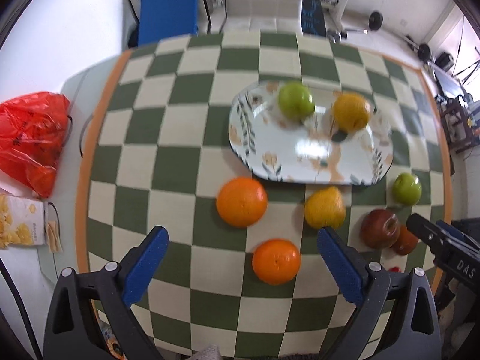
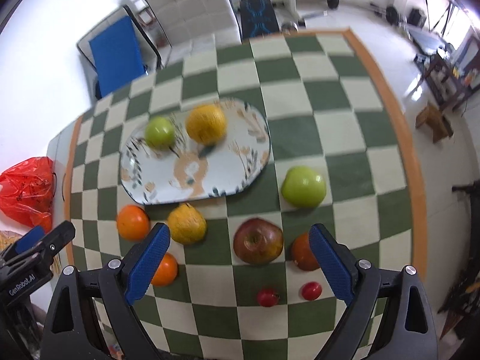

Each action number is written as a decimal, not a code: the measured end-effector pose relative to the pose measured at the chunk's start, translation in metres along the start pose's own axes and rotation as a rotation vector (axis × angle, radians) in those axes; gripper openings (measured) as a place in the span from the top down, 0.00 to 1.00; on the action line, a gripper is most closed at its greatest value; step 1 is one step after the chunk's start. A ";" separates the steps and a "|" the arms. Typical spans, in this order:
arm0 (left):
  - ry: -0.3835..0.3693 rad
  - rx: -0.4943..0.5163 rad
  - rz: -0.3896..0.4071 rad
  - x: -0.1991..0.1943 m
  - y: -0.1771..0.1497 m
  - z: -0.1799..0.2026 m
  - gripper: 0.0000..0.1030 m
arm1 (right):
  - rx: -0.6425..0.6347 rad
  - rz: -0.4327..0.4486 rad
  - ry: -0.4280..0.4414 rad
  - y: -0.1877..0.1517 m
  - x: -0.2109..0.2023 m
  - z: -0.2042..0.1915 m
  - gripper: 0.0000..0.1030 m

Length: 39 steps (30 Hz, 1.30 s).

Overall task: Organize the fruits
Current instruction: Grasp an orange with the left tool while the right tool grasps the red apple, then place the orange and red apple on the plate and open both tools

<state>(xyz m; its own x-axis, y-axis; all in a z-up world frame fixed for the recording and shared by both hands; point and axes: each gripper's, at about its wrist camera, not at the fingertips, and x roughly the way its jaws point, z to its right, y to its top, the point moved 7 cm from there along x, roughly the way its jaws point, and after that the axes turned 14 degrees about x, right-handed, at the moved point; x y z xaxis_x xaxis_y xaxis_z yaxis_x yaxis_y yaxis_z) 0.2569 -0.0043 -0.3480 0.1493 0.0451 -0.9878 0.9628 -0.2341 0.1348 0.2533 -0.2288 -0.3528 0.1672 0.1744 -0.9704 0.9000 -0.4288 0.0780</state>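
A floral plate (image 1: 300, 153) (image 2: 210, 177) holds a green apple (image 1: 295, 100) (image 2: 159, 133) and a yellow citrus (image 1: 351, 111) (image 2: 205, 123). On the checkered cloth lie two oranges (image 1: 241, 201) (image 1: 276, 261), a yellow citrus (image 1: 324, 207) (image 2: 186, 223), a green apple (image 1: 406, 188) (image 2: 303, 186), a red apple (image 1: 379, 228) (image 2: 258, 240), a dark orange fruit (image 2: 303, 253) and two small red fruits (image 2: 268, 297) (image 2: 311, 290). My left gripper (image 1: 243, 234) is open and empty above the oranges. My right gripper (image 2: 240, 232) is open and empty above the red apple.
A red plastic bag (image 1: 30, 138) and a snack box (image 1: 22, 225) lie left of the cloth. A blue-seated chair (image 1: 168, 6) and a cushioned chair (image 2: 186, 9) stand beyond the table's far edge. Gym equipment stands at the back right.
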 end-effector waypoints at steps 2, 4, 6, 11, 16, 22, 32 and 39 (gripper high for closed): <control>-0.014 0.042 -0.040 0.018 -0.008 0.010 0.02 | 0.010 -0.036 -0.012 -0.005 0.024 0.008 0.09; -0.016 0.104 -0.082 0.034 -0.015 0.020 0.02 | 0.003 -0.063 -0.036 -0.011 0.045 0.015 0.17; -0.018 0.169 -0.119 0.050 -0.021 0.031 0.02 | -0.006 -0.087 -0.057 -0.016 0.060 0.017 0.24; -0.031 0.259 -0.193 0.082 -0.030 0.048 0.02 | -0.042 -0.109 -0.094 -0.024 0.090 0.017 0.28; -0.075 0.328 -0.255 0.106 -0.038 0.066 0.05 | -0.060 -0.124 -0.121 -0.026 0.111 0.017 0.33; -0.102 0.278 -0.270 0.115 -0.048 0.065 0.41 | -0.076 -0.122 -0.121 -0.026 0.122 0.019 0.33; -0.141 0.148 -0.261 0.115 -0.086 0.037 0.41 | -0.125 -0.265 -0.031 -0.070 0.124 0.010 0.33; -0.136 0.142 -0.246 0.112 -0.080 0.027 0.41 | -0.073 -0.275 -0.025 -0.089 0.139 0.016 0.31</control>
<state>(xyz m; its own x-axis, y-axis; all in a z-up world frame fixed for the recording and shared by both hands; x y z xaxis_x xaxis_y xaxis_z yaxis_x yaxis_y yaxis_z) 0.1902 -0.0069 -0.4718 -0.1255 -0.0110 -0.9920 0.9239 -0.3656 -0.1128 0.1896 -0.1805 -0.4986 -0.0958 0.2533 -0.9626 0.9370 -0.3033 -0.1731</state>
